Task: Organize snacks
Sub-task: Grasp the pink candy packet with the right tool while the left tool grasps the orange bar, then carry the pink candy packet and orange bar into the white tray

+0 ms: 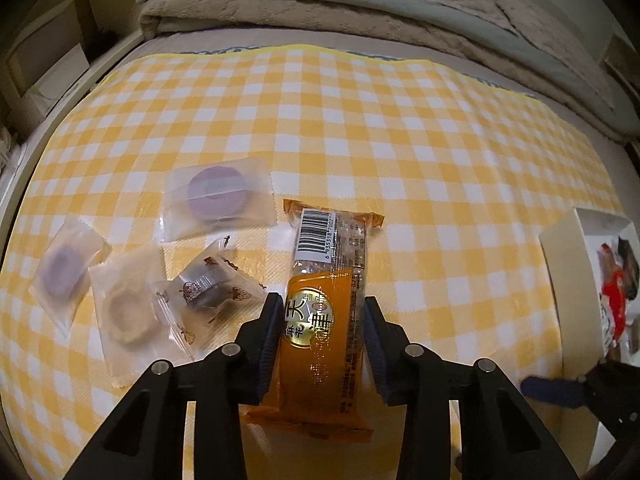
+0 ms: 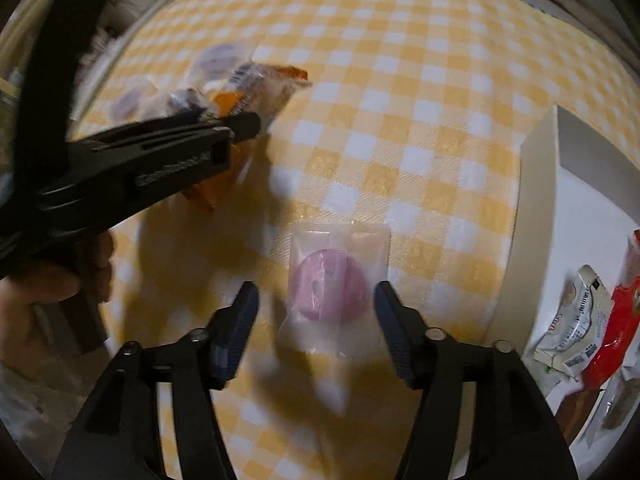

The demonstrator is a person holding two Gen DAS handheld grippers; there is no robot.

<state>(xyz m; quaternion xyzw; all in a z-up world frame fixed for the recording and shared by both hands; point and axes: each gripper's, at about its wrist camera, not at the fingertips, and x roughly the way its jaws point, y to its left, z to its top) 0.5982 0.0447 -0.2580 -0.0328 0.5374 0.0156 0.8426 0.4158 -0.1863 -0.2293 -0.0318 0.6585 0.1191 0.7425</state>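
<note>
1. Left gripper (image 1: 322, 320) straddles the orange packet (image 1: 324, 312) at lower centre of its view, pads at the wrapper's sides; whether they're pressing yet is hard to say.
2. Right gripper (image 2: 316, 320) is spread wide and empty, above a pink pastry pack (image 2: 332, 292) lying on the checked cloth (image 2: 400, 120).
3. The white box (image 2: 536, 216) at the right edge already holds several snacks.
4. Left to sort: four small packs (image 1: 140, 276) at left, plus these two.
</note>
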